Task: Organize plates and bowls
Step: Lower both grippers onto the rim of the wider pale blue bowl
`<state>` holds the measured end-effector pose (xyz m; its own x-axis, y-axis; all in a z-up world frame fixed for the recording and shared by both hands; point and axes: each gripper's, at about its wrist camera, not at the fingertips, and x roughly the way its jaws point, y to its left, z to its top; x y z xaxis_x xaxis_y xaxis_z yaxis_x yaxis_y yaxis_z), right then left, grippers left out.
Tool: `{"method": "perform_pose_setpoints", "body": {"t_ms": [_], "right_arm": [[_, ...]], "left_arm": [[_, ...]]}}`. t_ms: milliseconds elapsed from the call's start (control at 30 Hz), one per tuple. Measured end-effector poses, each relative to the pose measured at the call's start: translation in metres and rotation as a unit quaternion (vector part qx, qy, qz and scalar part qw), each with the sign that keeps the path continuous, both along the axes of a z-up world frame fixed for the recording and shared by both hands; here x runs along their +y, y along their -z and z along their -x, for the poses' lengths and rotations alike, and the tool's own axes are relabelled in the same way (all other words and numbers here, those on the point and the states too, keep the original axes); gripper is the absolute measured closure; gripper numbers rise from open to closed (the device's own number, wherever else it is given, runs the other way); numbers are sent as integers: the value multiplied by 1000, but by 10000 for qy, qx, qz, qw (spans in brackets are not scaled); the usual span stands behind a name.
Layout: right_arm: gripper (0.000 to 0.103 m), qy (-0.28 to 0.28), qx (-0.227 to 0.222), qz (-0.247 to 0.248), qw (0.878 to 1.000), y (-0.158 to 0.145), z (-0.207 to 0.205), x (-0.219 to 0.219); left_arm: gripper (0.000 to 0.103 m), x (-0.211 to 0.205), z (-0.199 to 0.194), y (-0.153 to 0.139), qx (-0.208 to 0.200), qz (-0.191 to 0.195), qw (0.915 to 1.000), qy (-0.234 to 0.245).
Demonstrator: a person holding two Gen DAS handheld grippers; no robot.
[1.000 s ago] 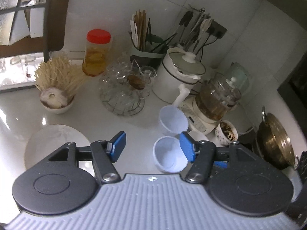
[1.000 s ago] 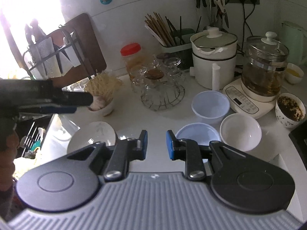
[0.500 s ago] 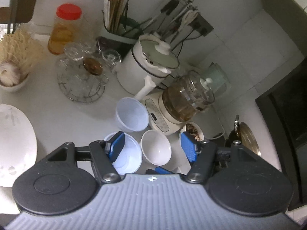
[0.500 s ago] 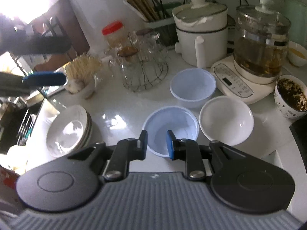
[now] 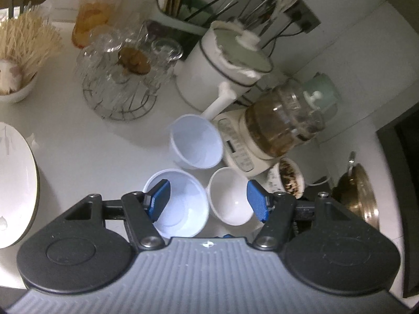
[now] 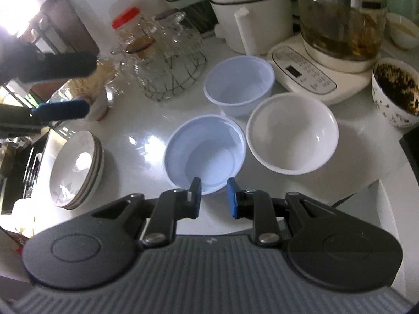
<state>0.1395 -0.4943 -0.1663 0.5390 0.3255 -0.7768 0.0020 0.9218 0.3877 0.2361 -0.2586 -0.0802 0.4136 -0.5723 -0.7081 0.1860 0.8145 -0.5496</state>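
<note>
- Right wrist view: right gripper (image 6: pixel 214 197) has its fingers (image 6: pixel 195 196) a narrow gap apart, nothing between them. They hang just above the near rim of the pale blue bowl (image 6: pixel 205 154), not touching it as far as I can tell.
- Left wrist view: left gripper (image 5: pixel 207 200) fingers (image 5: pixel 159 198) stand wide apart and empty. They straddle two bowls from above: the pale blue bowl (image 5: pixel 183 209) under the left finger, the white bowl (image 5: pixel 230 198) toward the right finger.
- Bowl cluster: pale blue bowl, white bowl (image 6: pixel 292 137) and a second blue bowl (image 6: pixel 239 87) sit close together on the counter (image 6: pixel 131 120), rims nearly touching, all upright and empty.
- Further out: stack of plates (image 6: pixel 77 167) at the counter's left edge; glass kettle on its base (image 6: pixel 340 26), white pot (image 6: pixel 248 7), wire rack of glasses (image 6: pixel 167 62) behind.
- Step, by my judgement: approach phase, no bowl yet gripped. The right gripper looks set to take the pale blue bowl by its near wall.
- Next move calls for: one finger inside the rim and one outside, then closing; a lift clear of the neighbouring bowls before nesting. The left gripper should settle on one bowl only.
</note>
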Motion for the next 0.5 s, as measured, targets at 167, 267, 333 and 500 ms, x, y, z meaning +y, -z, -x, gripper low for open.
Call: {"method": "perform_pose_setpoints", "body": {"t_ms": [167, 267, 333, 500], "right_arm": [[78, -1, 219, -72, 9997, 13, -5, -2], [78, 59, 328, -156, 9993, 20, -8, -4], [78, 106, 389, -182, 9990, 25, -10, -5], [78, 207, 483, -275, 9982, 35, -15, -7]], "left_arm": [[35, -2, -8, 32, 310, -36, 9995, -97], [39, -4, -10, 51, 439, -150, 9988, -135], [40, -5, -11, 61, 506, -204, 9984, -144], [48, -7, -14, 85, 596, -397, 9974, -115]]}}
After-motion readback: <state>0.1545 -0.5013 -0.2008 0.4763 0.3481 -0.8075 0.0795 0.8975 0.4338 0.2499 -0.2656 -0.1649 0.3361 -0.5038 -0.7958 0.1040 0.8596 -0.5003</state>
